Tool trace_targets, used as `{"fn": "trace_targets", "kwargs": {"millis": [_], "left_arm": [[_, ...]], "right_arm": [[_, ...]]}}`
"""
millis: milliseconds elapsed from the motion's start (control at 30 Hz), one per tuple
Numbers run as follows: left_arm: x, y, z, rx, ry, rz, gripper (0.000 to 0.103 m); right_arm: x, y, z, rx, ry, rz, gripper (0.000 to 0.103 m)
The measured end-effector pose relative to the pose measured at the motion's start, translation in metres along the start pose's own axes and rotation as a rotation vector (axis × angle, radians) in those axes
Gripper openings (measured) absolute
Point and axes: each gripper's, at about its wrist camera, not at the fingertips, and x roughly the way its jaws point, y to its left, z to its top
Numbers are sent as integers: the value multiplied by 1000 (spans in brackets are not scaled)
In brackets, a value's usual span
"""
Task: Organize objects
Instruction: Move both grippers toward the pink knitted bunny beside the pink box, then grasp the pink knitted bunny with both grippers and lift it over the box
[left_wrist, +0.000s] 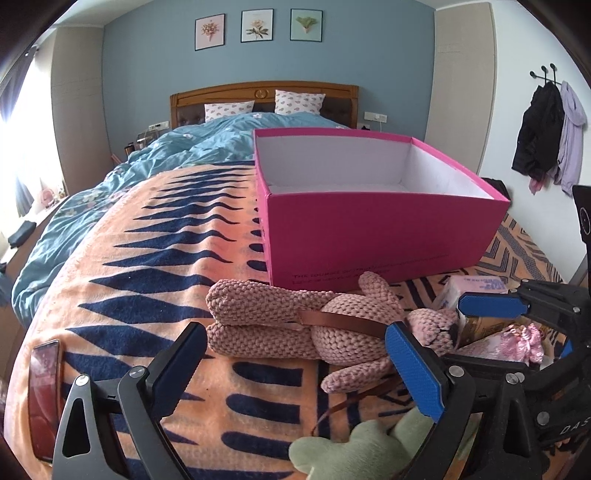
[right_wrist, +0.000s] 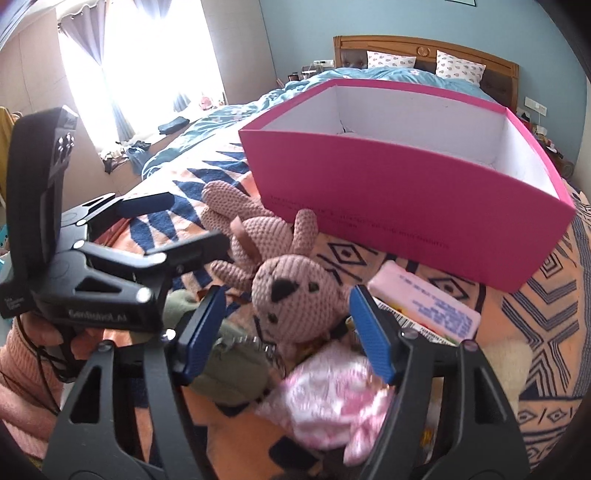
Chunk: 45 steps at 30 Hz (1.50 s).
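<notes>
A pink knitted bunny with a brown ribbon lies on the patterned blanket in front of an open pink box with a white inside. My left gripper is open, its fingers standing wide on either side of the bunny's body without touching it. In the right wrist view, my right gripper straddles the bunny's head. Its left pad stands clear of the head, so it is open. The box sits just behind the bunny.
Under and beside the bunny lie a green plush, a pink satin item and a pink tissue pack. A phone rests on the blanket at the left. A blue duvet covers the far bed.
</notes>
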Motion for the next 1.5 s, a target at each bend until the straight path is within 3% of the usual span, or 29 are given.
{"fn": "trace_targets", "kwargs": {"millis": [200,367,567,633,667,800,967,1067,1233,1500], "left_arm": [[8,12,1,2,15,-10,95],[12,15,0,2,26,-43,95],[16,12,2,22,34,-84,95],[17,9,3,41,42,-107,95],[17,8,2,50,43,-109,95],[15,6,2,74,57,-159,95],[-1,-3,8,112,42,-275,95],[-16,-10,18,126,2,-344,87],[-34,-16,43,127,-54,-390,66],[-40,-20,99,145,-127,-404,64]], "right_arm": [[12,9,6,-4,67,27,66],[23,-7,6,52,107,-43,66],[30,-5,9,2,129,-86,66],[32,-4,10,-20,136,-107,53],[31,-5,11,-22,137,-100,53],[22,-11,12,5,109,-55,51],[-3,-9,18,-22,40,-4,51],[-22,-5,26,-47,-6,23,51],[-52,2,42,-115,-92,-2,51],[-80,-6,79,-169,-202,-41,51]]}}
